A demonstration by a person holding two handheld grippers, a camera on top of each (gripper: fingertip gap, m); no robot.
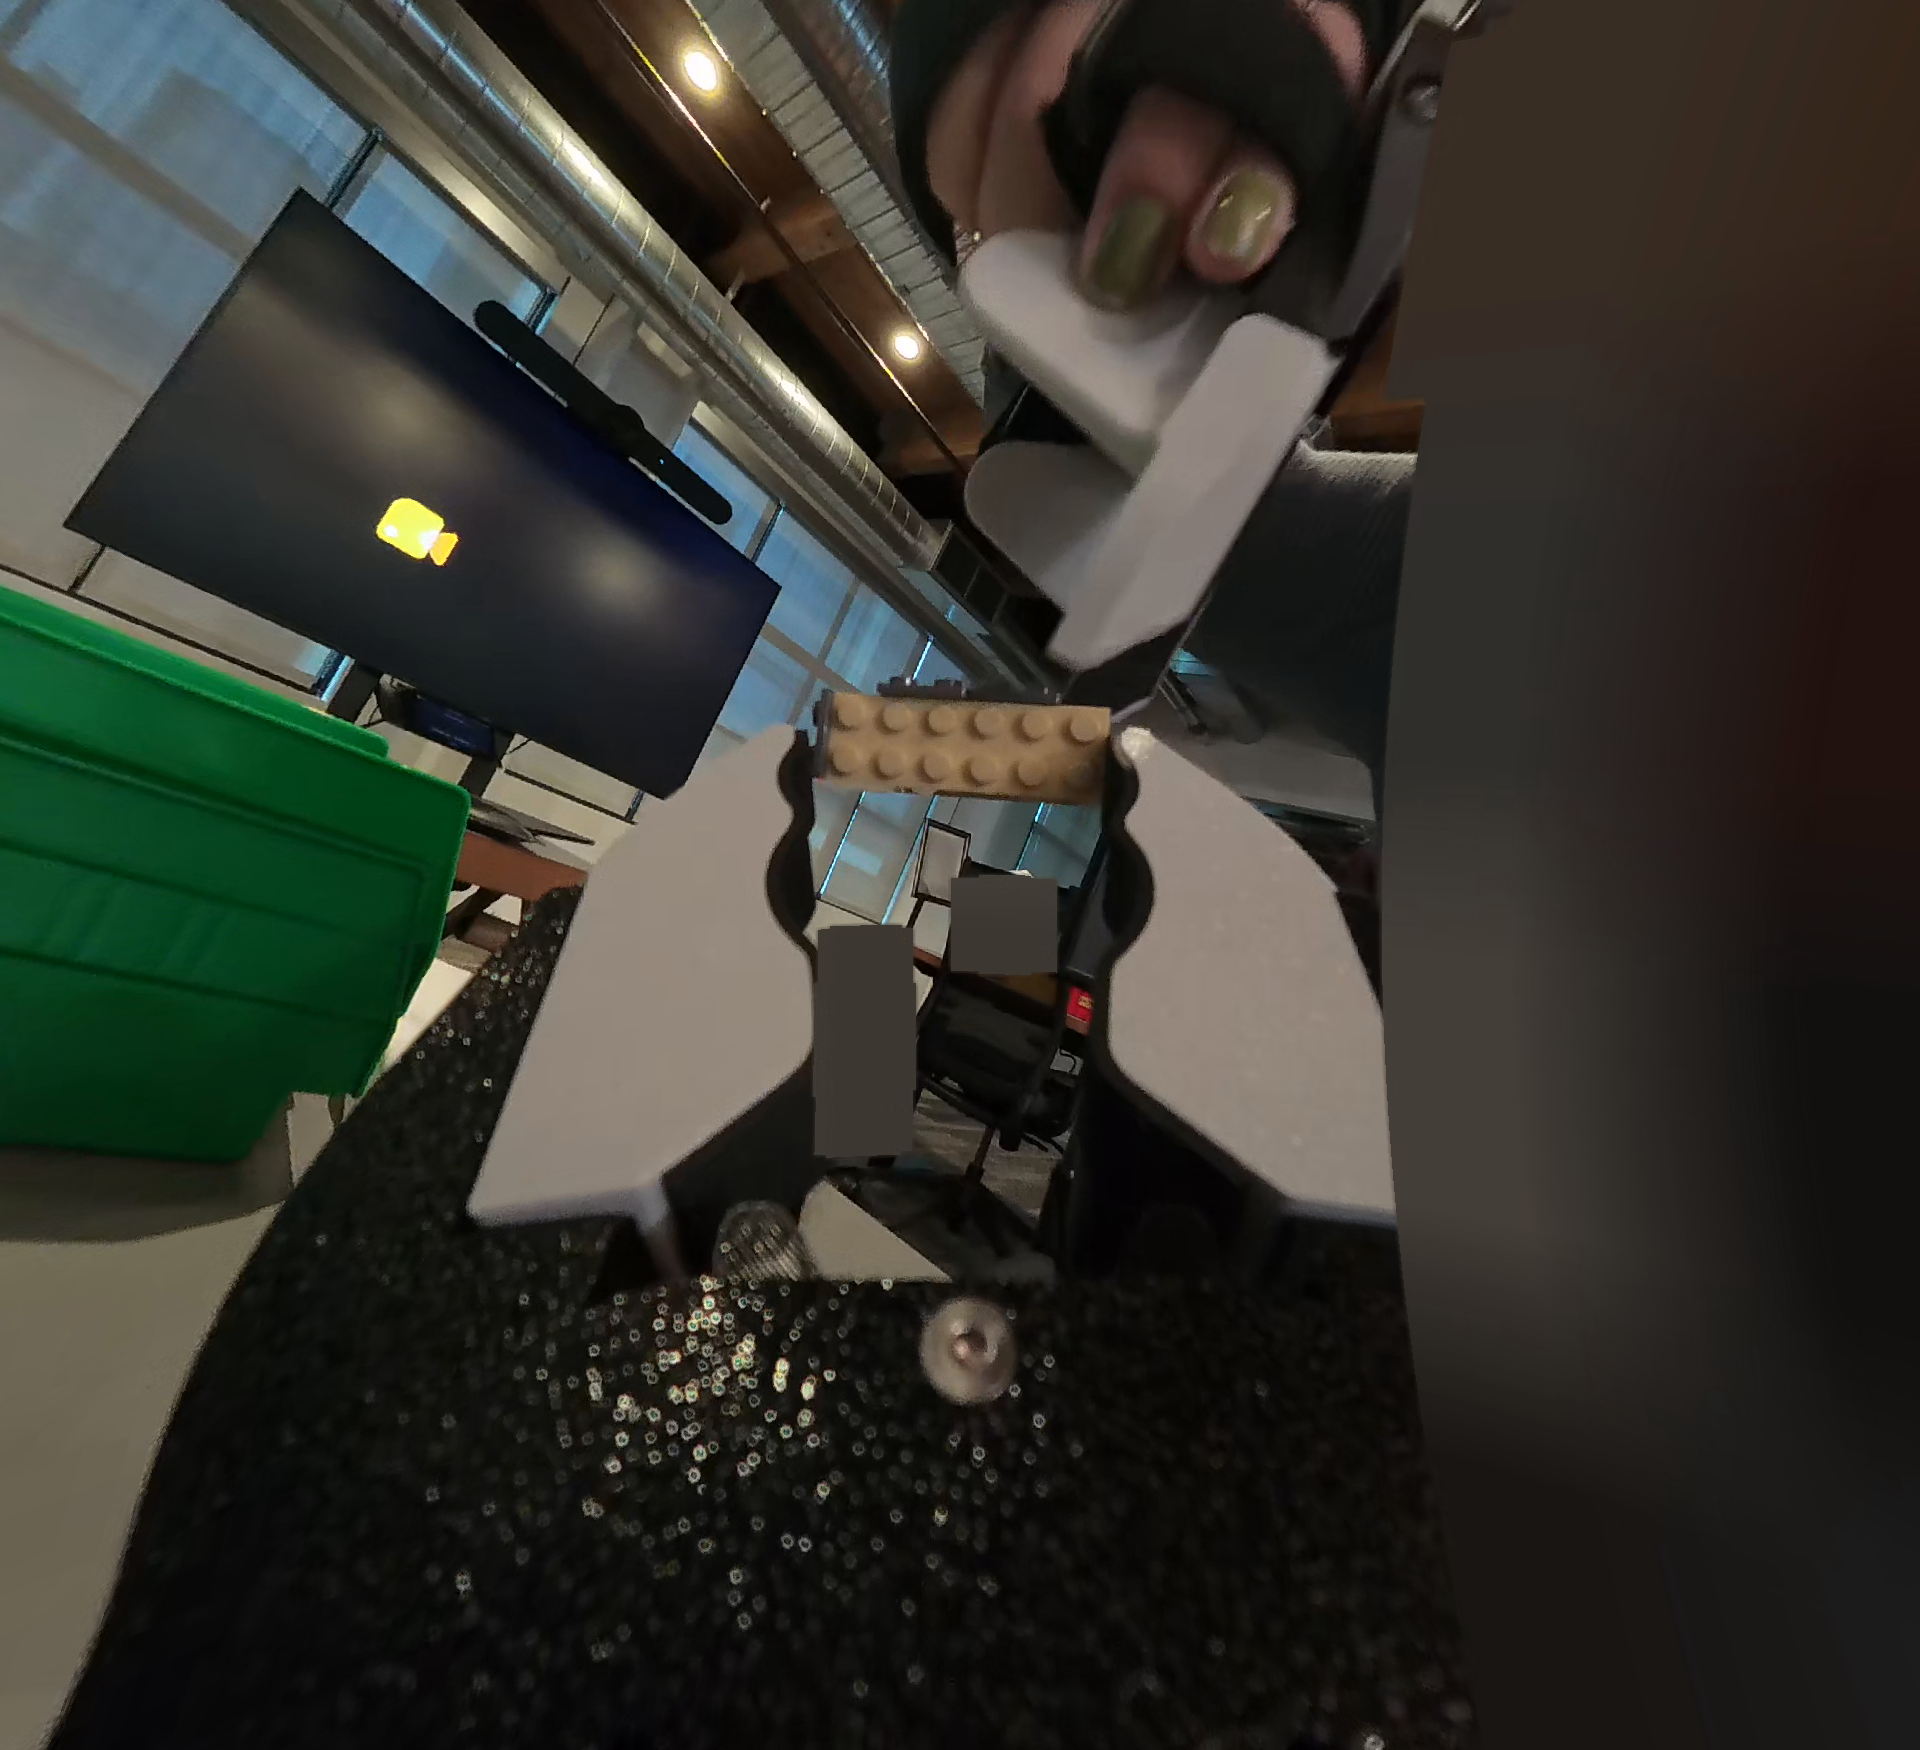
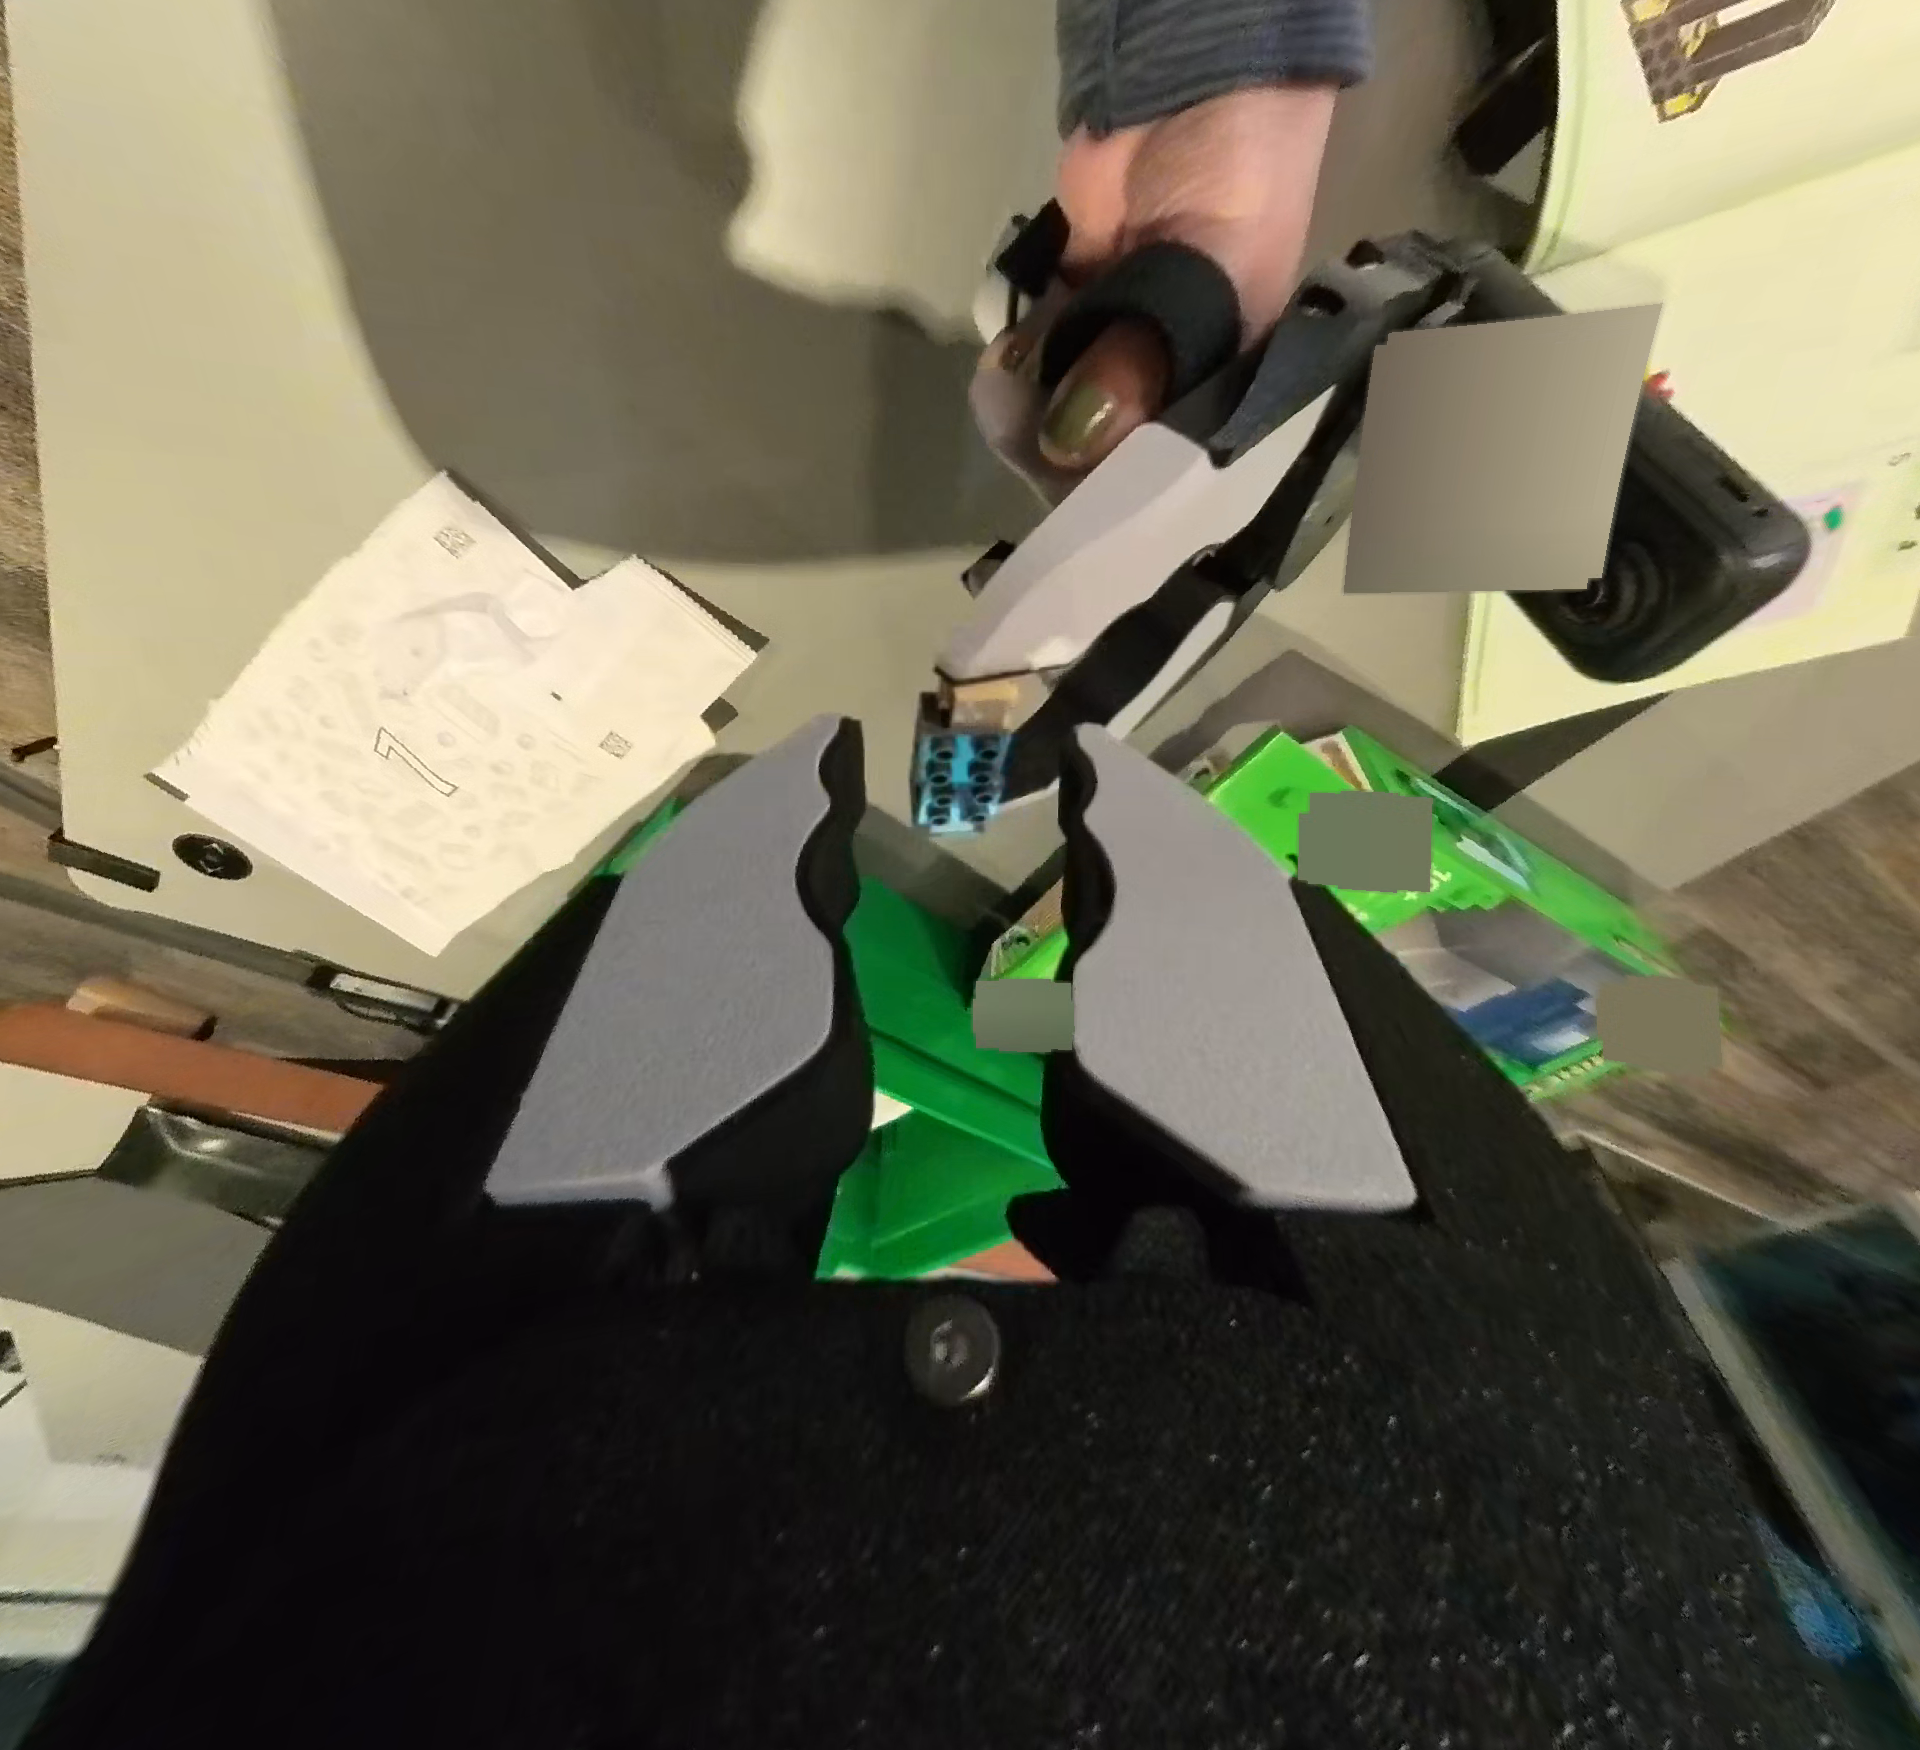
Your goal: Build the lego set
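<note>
One left hand-held gripper [image 1: 961,755] clamps tan brick [image 1: 961,753] crosswise; right hand-held gripper [image 2: 961,765] gapes.

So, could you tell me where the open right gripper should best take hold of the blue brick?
Grip the blue brick by its two flat side walls, approaching its hollow underside, which faces the right gripper. The left gripper pinches the tan piece above it, so the blue part sticks out clear.
</note>
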